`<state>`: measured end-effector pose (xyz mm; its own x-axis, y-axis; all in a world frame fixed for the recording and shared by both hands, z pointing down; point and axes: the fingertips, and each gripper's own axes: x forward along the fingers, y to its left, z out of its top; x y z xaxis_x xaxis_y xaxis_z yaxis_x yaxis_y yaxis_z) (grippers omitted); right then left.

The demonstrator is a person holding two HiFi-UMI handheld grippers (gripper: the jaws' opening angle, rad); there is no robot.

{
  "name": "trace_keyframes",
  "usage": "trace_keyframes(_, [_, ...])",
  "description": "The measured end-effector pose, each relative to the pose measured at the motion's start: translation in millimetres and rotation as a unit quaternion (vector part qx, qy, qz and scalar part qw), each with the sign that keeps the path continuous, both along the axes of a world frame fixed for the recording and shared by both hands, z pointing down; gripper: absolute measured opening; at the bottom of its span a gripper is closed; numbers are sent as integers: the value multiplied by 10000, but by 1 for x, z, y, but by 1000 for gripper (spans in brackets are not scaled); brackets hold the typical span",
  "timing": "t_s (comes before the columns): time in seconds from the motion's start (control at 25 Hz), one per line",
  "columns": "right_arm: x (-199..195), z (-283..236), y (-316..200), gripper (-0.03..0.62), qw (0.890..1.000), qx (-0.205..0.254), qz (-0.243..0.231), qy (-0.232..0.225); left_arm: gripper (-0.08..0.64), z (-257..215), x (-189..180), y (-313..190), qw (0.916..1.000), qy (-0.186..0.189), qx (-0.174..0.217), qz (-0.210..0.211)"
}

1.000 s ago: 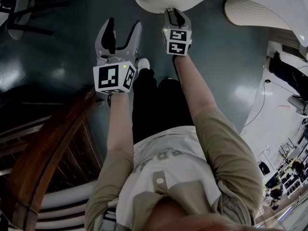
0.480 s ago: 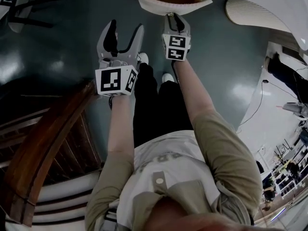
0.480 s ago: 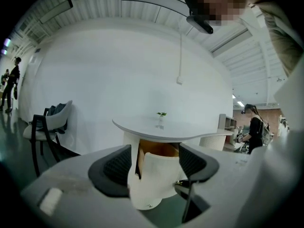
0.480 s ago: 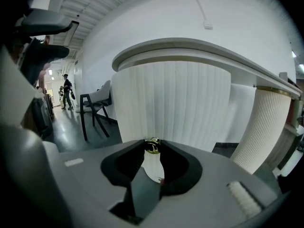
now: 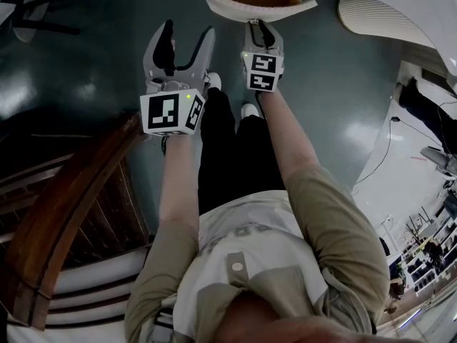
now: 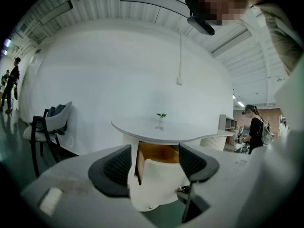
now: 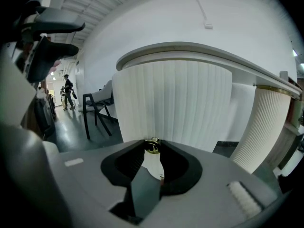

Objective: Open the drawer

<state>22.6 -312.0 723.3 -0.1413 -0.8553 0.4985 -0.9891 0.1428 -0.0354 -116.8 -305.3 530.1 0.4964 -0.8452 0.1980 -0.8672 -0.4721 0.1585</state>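
White ribbed drawer (image 5: 258, 6) standing partly out beneath a round white table (image 6: 161, 129), at the top of the head view.

The only markings seen are the black-and-white square patterns on each gripper's cube; no words can be read. The drawer's curved front is fluted and white, and its inside is lined with bare wood. A small gold knob (image 7: 152, 146) is pinched between the tips of the right gripper (image 5: 259, 27), a detail given only by the right gripper view, where the fluted front fills the picture. The left gripper (image 5: 187, 31) is held beside it with jaws spread and nothing between them. Only in the left gripper view is the drawer seen from the side, along with a small plant (image 6: 161, 115) on the table.
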Motion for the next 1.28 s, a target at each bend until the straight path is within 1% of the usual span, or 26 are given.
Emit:
trace_keyframes(0.12, [-2,0,7,106,10000,-20,-67,-8,319,-2,1,1,10000,-12,21,-3])
trace_keyframes(0.32, [-3,1,22,106,9999,-45,-145,-11,320,-1,1,2,10000,80,-4,-56])
trace_keyframes(0.6, [-7,1,42,106,9997,-124,-199,-21,319,-6,2,9,10000,33,7,-50])
trace_keyframes(1.28, [-11,5,77,106,9988,-416,-272,-11,319,-6,-7,37,9992,43,-310,-254])
